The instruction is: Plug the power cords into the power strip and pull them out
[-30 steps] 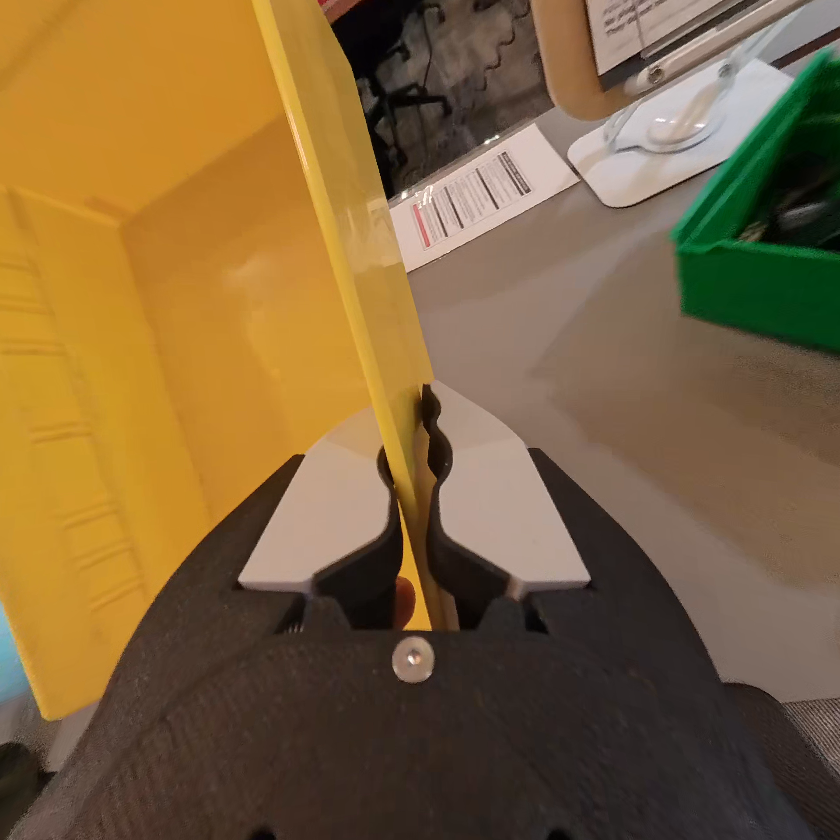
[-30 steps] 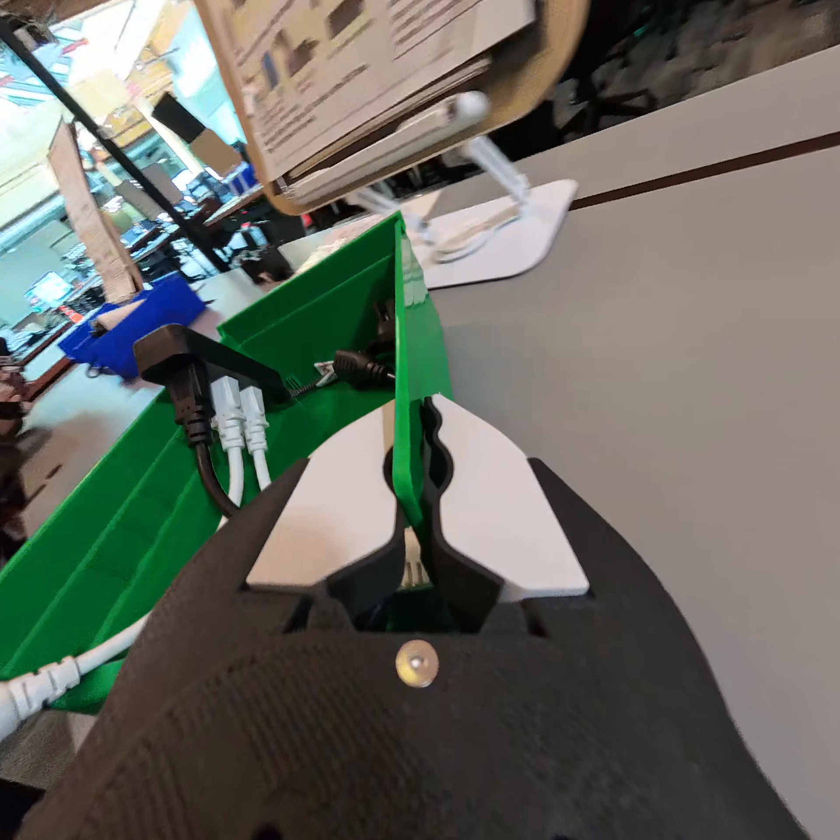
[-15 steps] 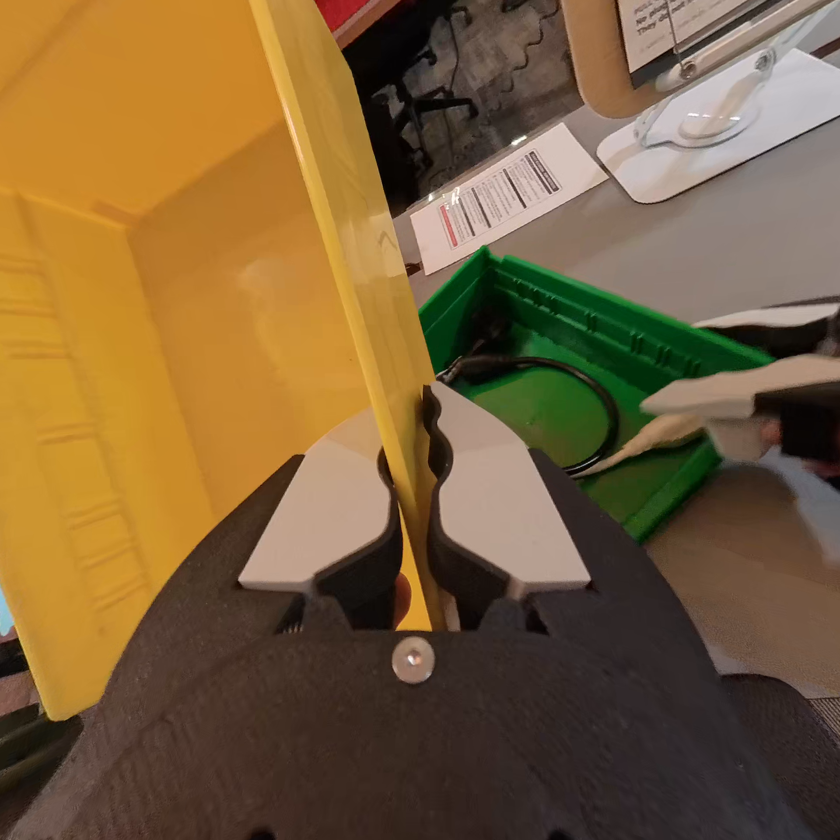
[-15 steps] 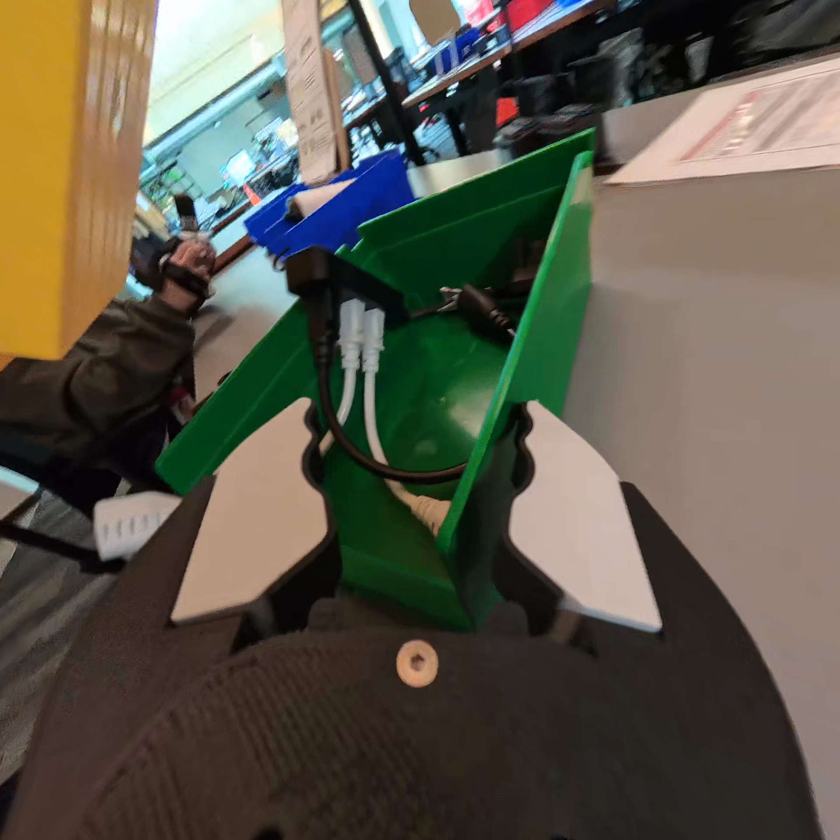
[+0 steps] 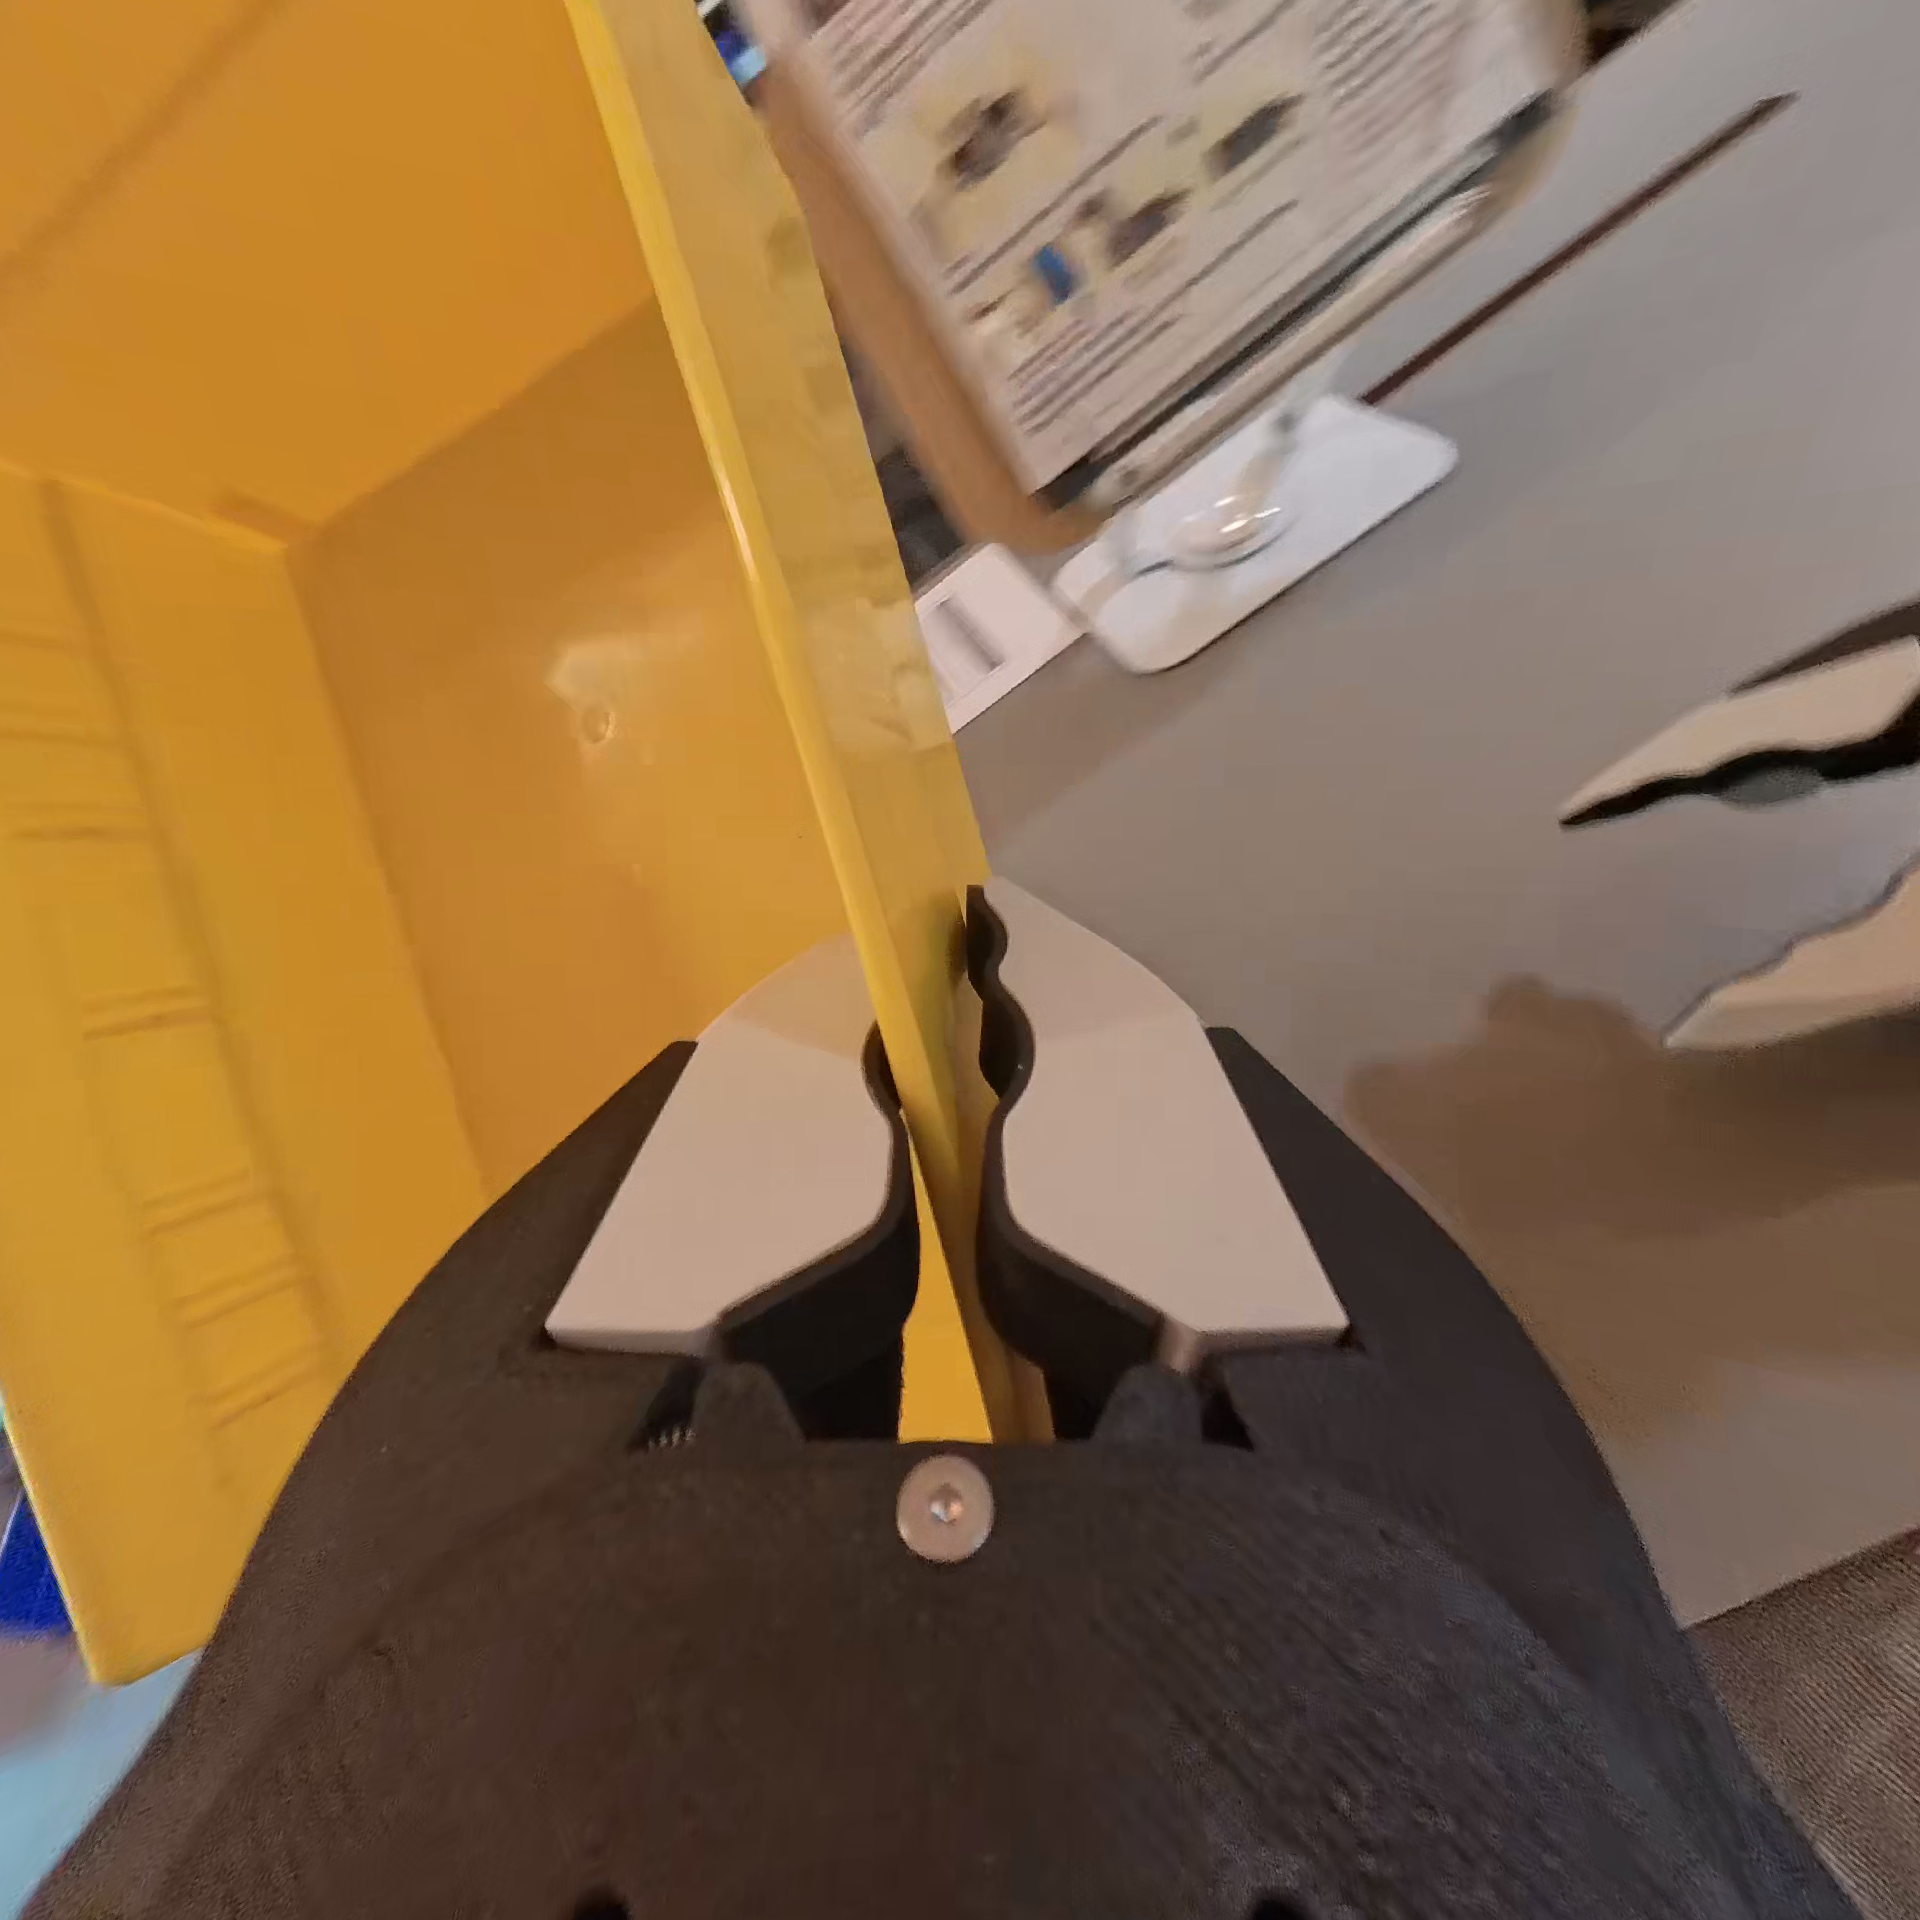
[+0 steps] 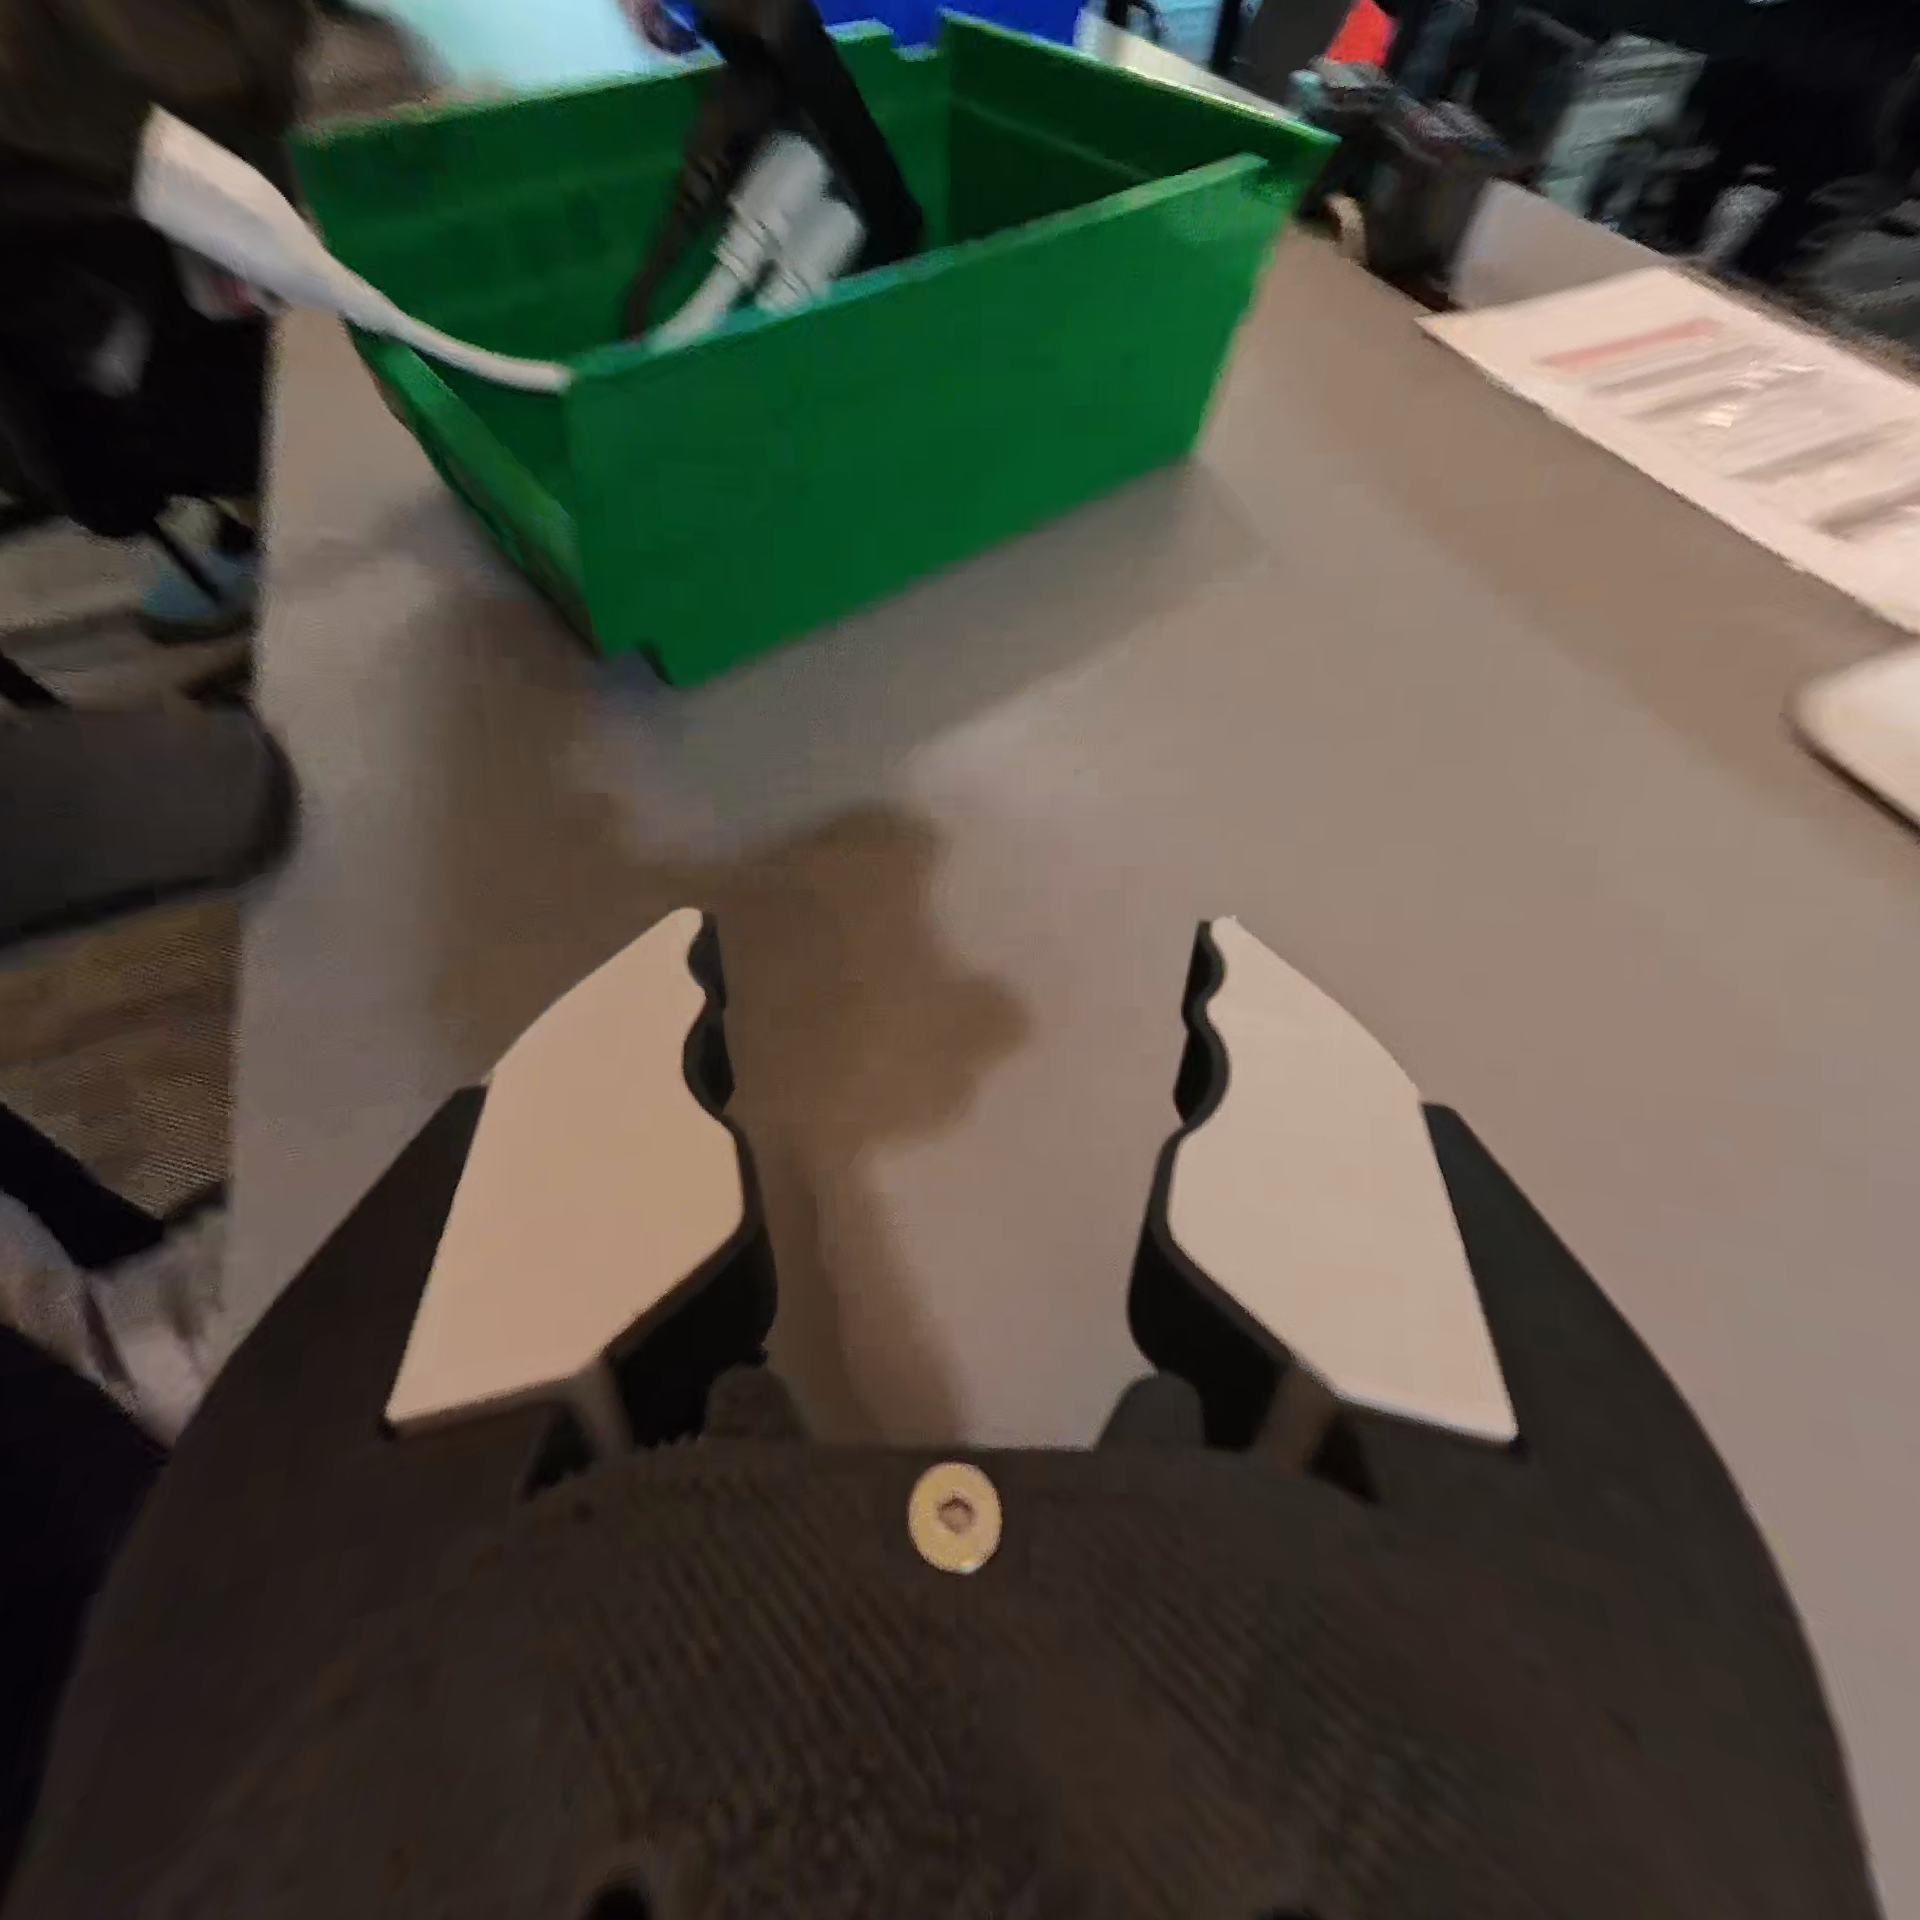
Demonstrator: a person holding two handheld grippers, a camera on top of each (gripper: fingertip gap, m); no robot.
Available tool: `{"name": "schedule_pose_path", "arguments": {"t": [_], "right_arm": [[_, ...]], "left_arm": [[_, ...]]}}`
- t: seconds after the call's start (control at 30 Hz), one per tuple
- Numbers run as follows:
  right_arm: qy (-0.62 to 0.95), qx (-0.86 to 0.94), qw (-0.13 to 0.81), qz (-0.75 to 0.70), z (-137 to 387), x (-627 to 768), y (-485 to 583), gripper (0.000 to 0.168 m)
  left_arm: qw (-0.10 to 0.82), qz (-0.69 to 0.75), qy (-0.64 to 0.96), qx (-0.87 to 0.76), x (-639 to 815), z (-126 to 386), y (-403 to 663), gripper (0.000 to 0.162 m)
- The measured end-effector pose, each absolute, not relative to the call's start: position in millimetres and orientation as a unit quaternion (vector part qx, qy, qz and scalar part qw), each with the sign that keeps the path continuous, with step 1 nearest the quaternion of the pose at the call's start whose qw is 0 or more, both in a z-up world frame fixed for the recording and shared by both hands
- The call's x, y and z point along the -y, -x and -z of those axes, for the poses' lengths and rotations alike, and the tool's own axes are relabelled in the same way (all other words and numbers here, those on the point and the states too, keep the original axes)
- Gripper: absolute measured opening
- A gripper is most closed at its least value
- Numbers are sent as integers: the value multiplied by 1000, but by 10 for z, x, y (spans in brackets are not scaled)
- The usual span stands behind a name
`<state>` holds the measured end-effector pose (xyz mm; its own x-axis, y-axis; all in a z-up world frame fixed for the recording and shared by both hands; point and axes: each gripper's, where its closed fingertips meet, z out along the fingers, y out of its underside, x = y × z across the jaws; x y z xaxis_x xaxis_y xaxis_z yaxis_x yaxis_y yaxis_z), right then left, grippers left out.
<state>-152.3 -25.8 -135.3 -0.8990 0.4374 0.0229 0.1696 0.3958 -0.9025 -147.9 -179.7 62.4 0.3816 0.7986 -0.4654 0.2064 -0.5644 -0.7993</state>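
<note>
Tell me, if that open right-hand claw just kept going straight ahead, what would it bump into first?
Probably the green bin. The right gripper is open and empty, with only bare grey table ahead before the bin's near wall, though its height above the table is unclear.

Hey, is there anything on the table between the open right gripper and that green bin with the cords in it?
Nothing visible: only bare grey table lies between the open right gripper and the green bin. The bin's near wall hides the lower part of the cords inside it.

left claw (image 5: pixel 961 935) is clamped tight on a thin wall, while right claw (image 6: pixel 951 935) gapes wide, holding nothing.
</note>
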Motion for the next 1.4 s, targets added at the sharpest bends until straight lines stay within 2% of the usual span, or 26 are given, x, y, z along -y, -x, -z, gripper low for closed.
{"name": "schedule_pose_path", "arguments": {"t": [0.13, 0.27, 0.5, 0.63, 0.7, 0.83, 1.07, 1.17, 1.3, 1.4], "right_arm": [[238, 798, 213, -510, 1205, -896, 1490, 82], [323, 736, 284, -523, 1032, -2002, 1346, 76], [437, 616, 309, -578, 809, -3122, 1007, 67], [457, 570, 294, -617, 661, -3296, 992, 67], [472, 548, 308, -618, 643, -3370, 995, 74], [481, 528, 322, -622, 628, -3416, 993, 78], [503, 548, 284, -605, 852, -3344, 1071, 79], [520, 546, 278, -595, 926, -3420, 1091, 80], [543, 517, 284, -599, 911, -3665, 1097, 80], [565, 494, 281, -599, 962, -3804, 1118, 79]], "left_arm": [[367, -381, 822, 213, 628, -423, 1329, 6], [335, -291, 888, 124, -466, 153, 1145, 7], [313, -205, 927, 35, -1769, 923, 1045, 7], [275, -198, 941, 8, -2146, 1281, 1146, 7], [266, -190, 945, 6, -2264, 1413, 1195, 7], [259, -186, 948, 8, -2406, 1560, 1283, 7], [228, -189, 955, 20, -2526, 1651, 1437, 9], [186, -215, 959, -6, -2537, 1658, 1455, 26], [52, -287, 953, -87, -2431, 1616, 1500, 50], [56, -327, 935, -123, -2507, 1459, 1459, 50]]}}
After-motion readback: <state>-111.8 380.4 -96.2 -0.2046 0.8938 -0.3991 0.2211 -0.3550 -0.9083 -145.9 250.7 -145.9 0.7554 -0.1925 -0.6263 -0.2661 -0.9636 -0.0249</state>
